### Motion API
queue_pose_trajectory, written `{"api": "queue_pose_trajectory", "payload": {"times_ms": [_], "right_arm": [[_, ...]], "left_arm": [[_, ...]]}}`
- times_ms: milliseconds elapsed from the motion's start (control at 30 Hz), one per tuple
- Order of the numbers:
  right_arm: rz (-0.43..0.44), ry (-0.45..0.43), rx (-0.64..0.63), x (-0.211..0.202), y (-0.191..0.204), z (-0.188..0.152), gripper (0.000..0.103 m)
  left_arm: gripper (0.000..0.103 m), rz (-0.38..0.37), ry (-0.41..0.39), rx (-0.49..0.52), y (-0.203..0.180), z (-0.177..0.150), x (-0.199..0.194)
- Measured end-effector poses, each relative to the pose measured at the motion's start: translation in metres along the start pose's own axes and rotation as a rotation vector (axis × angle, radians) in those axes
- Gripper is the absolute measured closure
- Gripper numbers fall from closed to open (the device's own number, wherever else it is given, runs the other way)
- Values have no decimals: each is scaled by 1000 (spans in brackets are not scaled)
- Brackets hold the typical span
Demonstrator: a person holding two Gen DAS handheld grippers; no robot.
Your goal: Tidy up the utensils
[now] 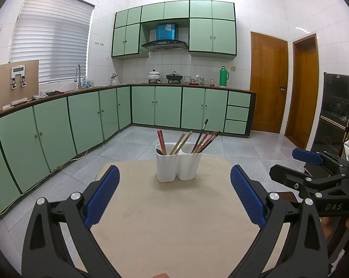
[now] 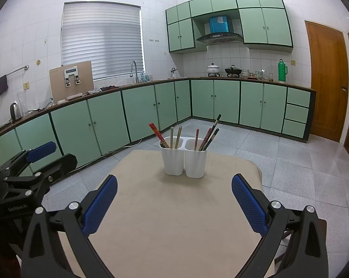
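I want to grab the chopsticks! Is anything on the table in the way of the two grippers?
Nothing visible. The table is bare between the open left gripper and right gripper and the white holder with its chopsticks.

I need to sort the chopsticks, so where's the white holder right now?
The white holder stands upright at the far middle of the beige table, ahead of both open grippers, left gripper and right gripper, with chopsticks in both compartments.

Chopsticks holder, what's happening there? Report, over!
Both hand-held grippers, left and right, open, empty. White two-compartment plastic holder upright on beige table, chopsticks inside. Path clear.
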State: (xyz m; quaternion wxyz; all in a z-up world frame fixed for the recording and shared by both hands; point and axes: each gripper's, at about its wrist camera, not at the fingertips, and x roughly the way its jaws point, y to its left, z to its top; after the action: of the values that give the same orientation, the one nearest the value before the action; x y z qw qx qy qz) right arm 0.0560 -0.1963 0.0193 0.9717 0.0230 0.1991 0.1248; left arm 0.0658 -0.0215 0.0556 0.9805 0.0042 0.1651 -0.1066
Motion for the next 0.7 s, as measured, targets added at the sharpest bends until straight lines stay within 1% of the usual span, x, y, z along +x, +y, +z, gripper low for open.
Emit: {"api": "queue_pose_trajectory", "payload": {"times_ms": [700], "right_arm": [[0, 0, -1, 0, 0, 0, 6]], "left_arm": [[9, 3, 1, -1, 2, 0, -1]]}}
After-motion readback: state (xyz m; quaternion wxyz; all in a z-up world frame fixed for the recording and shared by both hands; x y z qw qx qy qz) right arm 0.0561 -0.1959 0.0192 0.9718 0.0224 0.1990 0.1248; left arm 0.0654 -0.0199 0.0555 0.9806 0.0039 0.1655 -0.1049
